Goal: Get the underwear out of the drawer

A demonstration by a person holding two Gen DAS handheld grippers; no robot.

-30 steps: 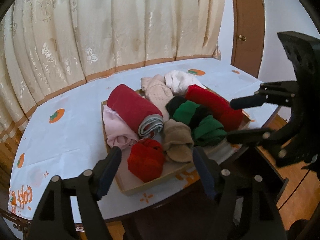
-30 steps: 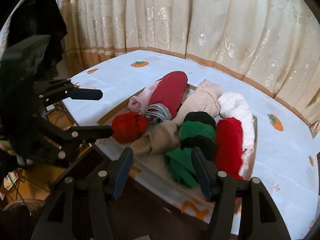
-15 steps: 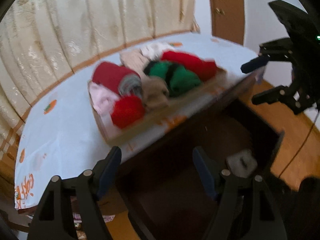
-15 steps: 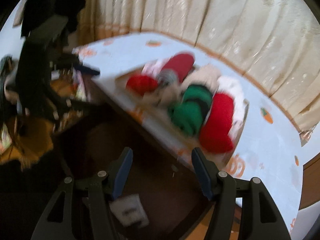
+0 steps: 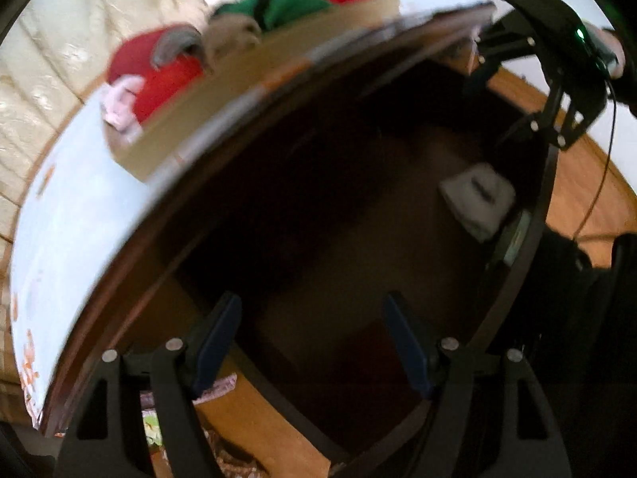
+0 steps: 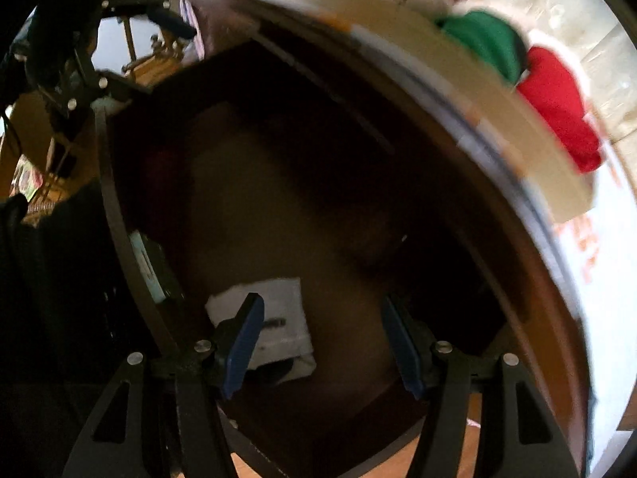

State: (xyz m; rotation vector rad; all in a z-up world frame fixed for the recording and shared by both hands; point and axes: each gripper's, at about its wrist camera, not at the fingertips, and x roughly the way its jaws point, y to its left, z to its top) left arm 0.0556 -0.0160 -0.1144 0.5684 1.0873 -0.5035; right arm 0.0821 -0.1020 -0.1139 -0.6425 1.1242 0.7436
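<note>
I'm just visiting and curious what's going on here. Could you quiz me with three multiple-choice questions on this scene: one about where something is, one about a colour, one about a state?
1. Where is the folded white garment?
A. in the open drawer
B. on the tablecloth
C. on the floor

2. What colour is the roll between the red ones in the cardboard tray?
A. blue
B. green
C. yellow

3. How is the right gripper?
A. clamping the garment
B. holding a red roll
C. open, holding nothing

Answers: 1 A, it lies on the drawer bottom. 2 B, the green roll shows. 3 C, its jaws stand apart.
</note>
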